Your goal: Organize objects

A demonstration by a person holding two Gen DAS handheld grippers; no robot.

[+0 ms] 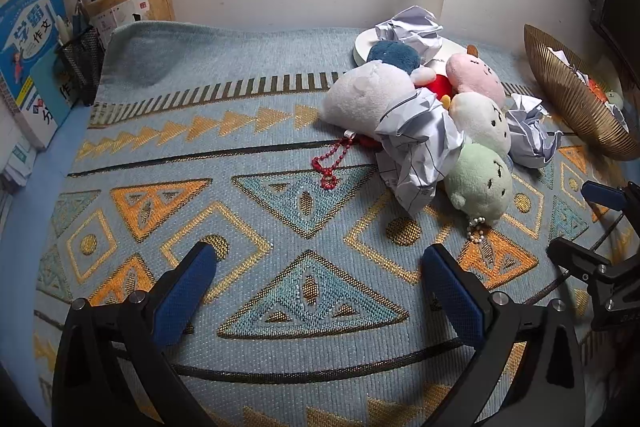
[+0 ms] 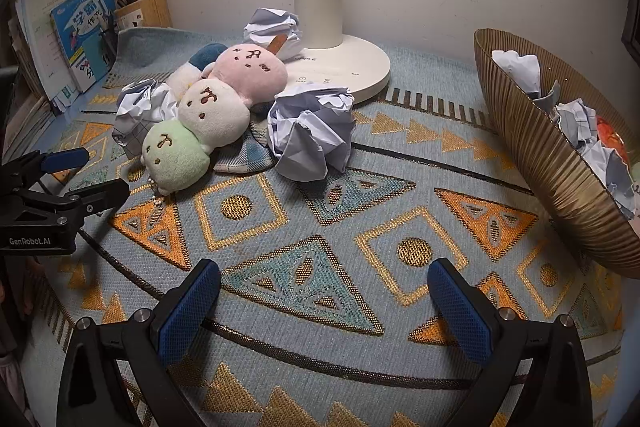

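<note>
A heap of plush toys lies on the patterned mat: a green one (image 1: 478,183) (image 2: 176,153), a cream one (image 1: 480,121) (image 2: 214,113), a pink one (image 1: 474,73) (image 2: 250,69) and a white one (image 1: 366,93). Crumpled paper balls (image 1: 416,147) (image 2: 310,131) lie among them. A gold ribbed bowl (image 1: 576,95) (image 2: 548,155) at the right holds more crumpled paper. My left gripper (image 1: 320,269) (image 2: 84,173) is open and empty above the mat, short of the heap. My right gripper (image 2: 324,285) (image 1: 582,217) is open and empty too, between the heap and the bowl.
A white lamp base (image 2: 352,67) (image 1: 362,45) stands behind the toys by the wall. Books (image 1: 30,39) (image 2: 82,31) and a mesh pen holder (image 1: 82,61) line the left edge. A red bead chain (image 1: 330,163) trails from the heap.
</note>
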